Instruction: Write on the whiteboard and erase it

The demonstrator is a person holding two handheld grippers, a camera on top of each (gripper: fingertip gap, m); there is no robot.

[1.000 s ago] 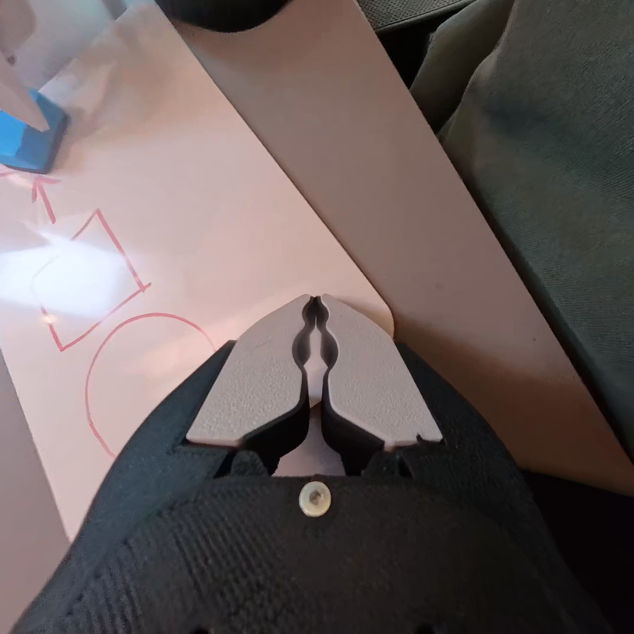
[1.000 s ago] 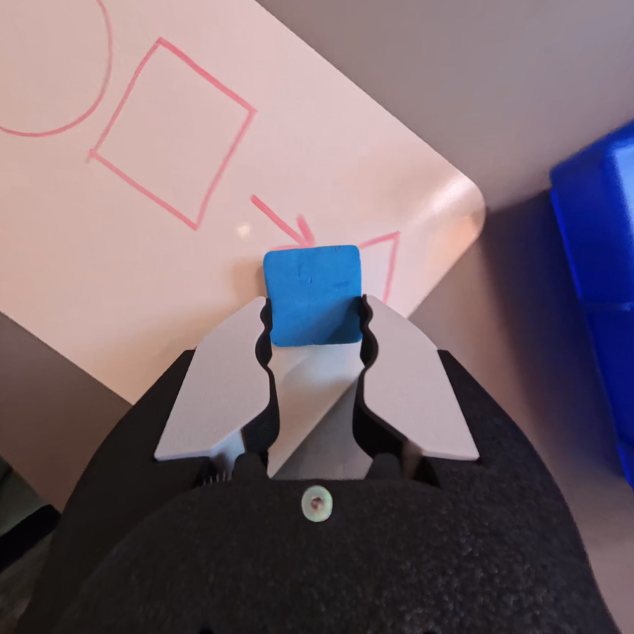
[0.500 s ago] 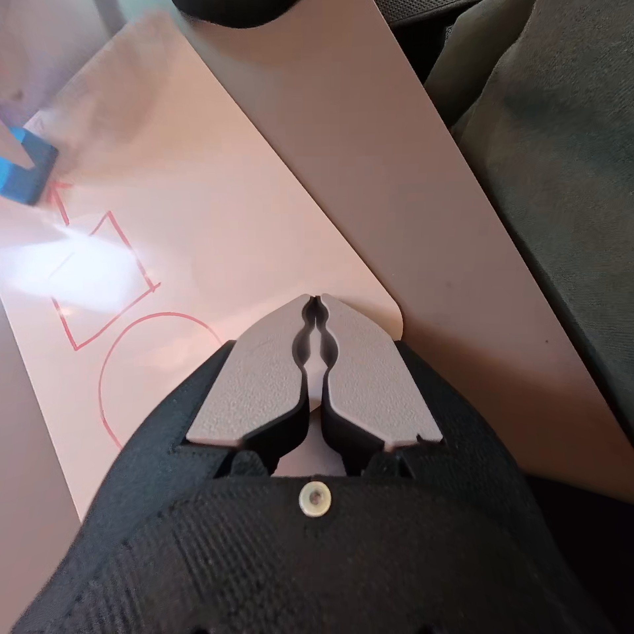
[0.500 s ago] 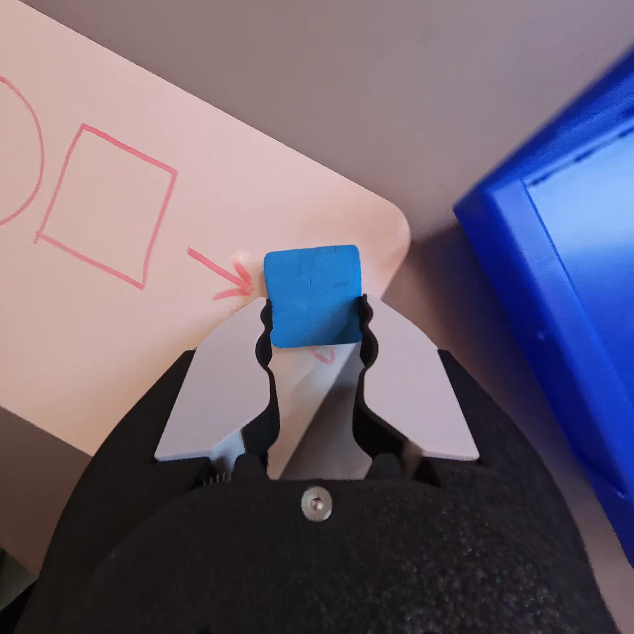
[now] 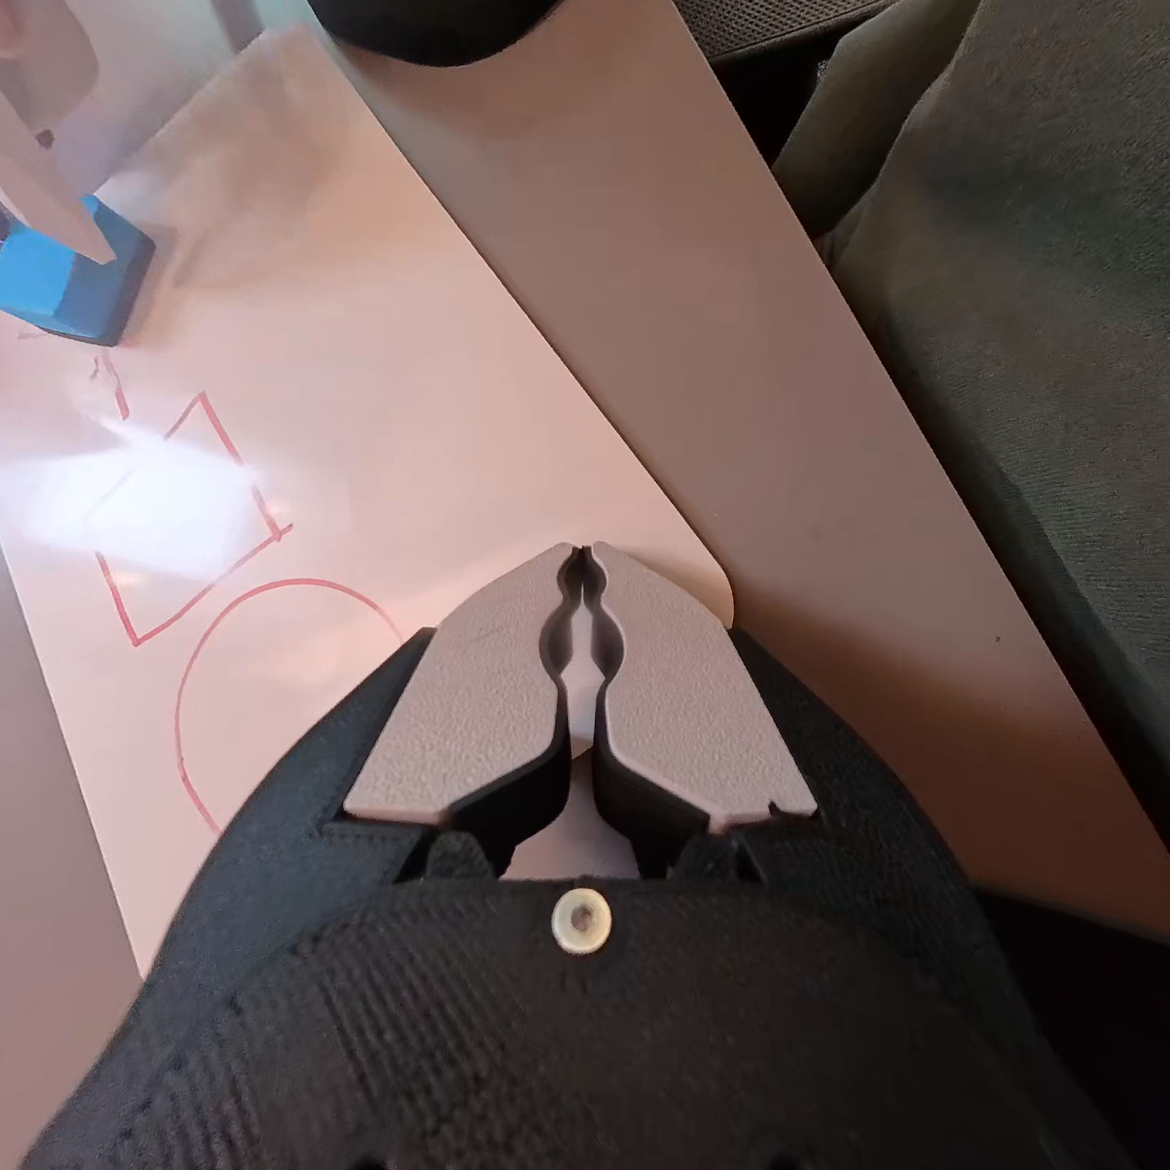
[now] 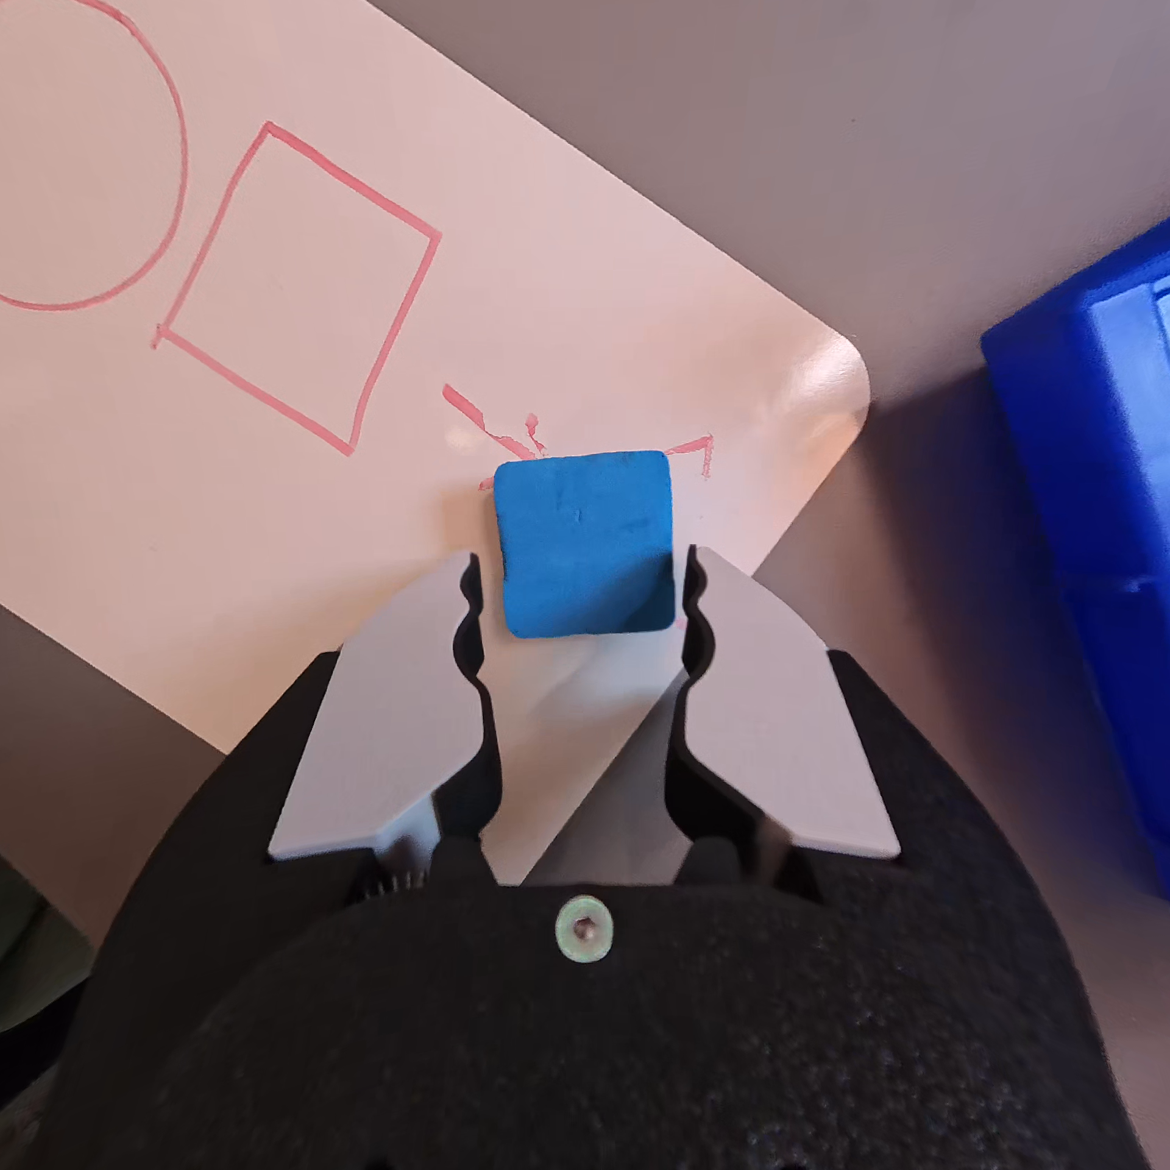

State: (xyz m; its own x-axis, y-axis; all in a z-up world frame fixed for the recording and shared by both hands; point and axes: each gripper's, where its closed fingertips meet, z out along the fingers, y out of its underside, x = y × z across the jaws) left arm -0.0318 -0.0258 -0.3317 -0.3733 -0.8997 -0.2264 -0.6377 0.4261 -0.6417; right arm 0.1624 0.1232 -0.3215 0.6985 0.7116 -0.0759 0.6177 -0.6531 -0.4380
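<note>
Since a moment ago the right gripper [image 6: 582,563] has spread off the blue eraser [image 6: 582,541], now resting at the whiteboard [image 6: 285,519] corner, one o'clock of the untouched square [image 6: 297,285] and circle [image 6: 95,190], while the left gripper [image 5: 582,554] is closed empty.

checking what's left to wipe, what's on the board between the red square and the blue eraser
In the right wrist view, a partly smeared red arrow lies on the whiteboard between the red square and the blue eraser; otherwise bare board.
</note>
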